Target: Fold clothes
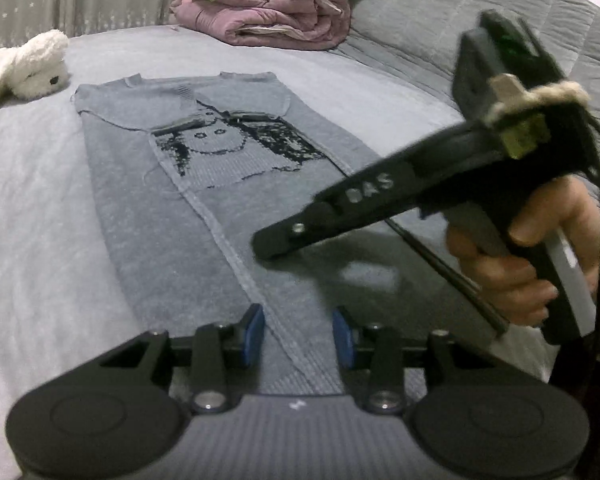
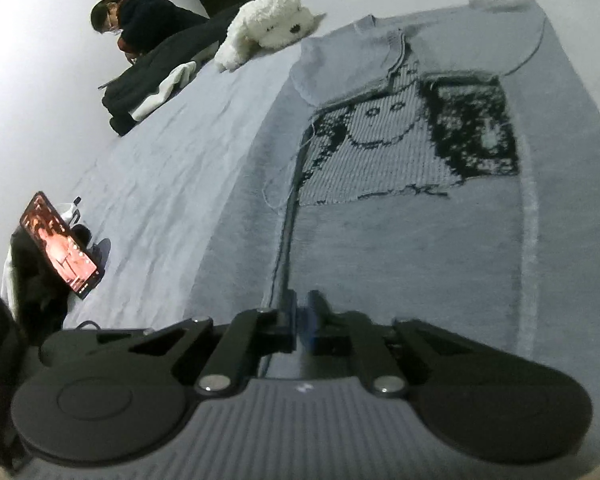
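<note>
Garment: a grey knit sweater lies flat on the bed, inside out, with both sides folded in toward the middle; a black-and-grey knitted figure panel shows on its upper half.
Seams: a stitched edge runs lengthwise down the sweater toward the hem.
Left claw: the left claw hovers at the near hem, its blue-padded fingers set apart, with the seam passing between them; no cloth is gripped.
Right claw: the right claw has its fingers drawn together at the near end of a folded edge; whether cloth is pinched between them cannot be told.
Right claw, seen from the left wrist: the tool body is held by a hand over the right part of the sweater, blurred.
Bedding: a pale grey sheet covers the bed; a folded pink quilt rests beyond the sweater's collar.
Soft toy: a white plush dog lies beside the sweater's shoulder, apart from it.
Phone: a lit phone stands propped near the bed's edge.
Bystander: a person in dark clothes leans at the far side.
</note>
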### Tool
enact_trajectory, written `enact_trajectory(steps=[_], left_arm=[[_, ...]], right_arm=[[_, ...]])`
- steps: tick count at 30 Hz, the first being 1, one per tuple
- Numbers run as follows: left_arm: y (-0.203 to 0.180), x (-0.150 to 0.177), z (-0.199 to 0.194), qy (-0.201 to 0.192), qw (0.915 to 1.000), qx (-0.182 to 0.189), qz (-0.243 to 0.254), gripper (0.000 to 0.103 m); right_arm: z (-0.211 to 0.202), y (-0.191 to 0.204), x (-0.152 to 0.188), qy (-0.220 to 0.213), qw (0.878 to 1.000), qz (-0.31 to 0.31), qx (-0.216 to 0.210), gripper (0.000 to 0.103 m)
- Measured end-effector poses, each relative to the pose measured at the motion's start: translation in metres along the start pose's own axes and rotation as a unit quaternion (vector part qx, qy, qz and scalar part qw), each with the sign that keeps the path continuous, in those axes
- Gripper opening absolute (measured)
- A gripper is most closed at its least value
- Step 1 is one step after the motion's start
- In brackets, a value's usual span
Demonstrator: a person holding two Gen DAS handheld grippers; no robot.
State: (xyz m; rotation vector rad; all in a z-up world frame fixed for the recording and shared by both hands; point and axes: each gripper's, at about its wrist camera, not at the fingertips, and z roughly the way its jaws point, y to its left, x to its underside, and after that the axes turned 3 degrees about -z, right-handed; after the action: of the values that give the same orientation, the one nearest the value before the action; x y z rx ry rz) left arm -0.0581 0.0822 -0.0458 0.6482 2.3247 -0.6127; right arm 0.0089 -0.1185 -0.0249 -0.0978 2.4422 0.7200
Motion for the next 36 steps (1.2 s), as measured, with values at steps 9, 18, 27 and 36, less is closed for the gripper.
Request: enact_trajectory(steps=[9, 18, 27, 36], left_arm=[[0.009, -0.004, -0.024, -0.030, 0.9987, 0.027, -0.029, 0.040], [-0.011, 0.023, -0.019, 0.013, 0.9992, 0.032, 0.021, 0.039], [-0.012, 0.027, -0.035, 0.043, 0.9942, 0.097, 0.013, 0.040], [0.011, 0.037, -0.050, 0.029, 0.9837, 0.167, -0.059, 0.040]], right_arm=[[-0.055, -0.003, 0.005, -0.061, 0.998, 0.000, 0.023, 0.038], [-0.088, -0.059, 0.035, -0.044, 0.993, 0.101, 0.041, 0.038], [-0.101, -0.077, 0.058, 0.007, 0.987, 0.158, -0.036, 0.038], [-0.119, -0.110, 0.071, 0.005, 0.965, 0.244, -0.097, 0.040]])
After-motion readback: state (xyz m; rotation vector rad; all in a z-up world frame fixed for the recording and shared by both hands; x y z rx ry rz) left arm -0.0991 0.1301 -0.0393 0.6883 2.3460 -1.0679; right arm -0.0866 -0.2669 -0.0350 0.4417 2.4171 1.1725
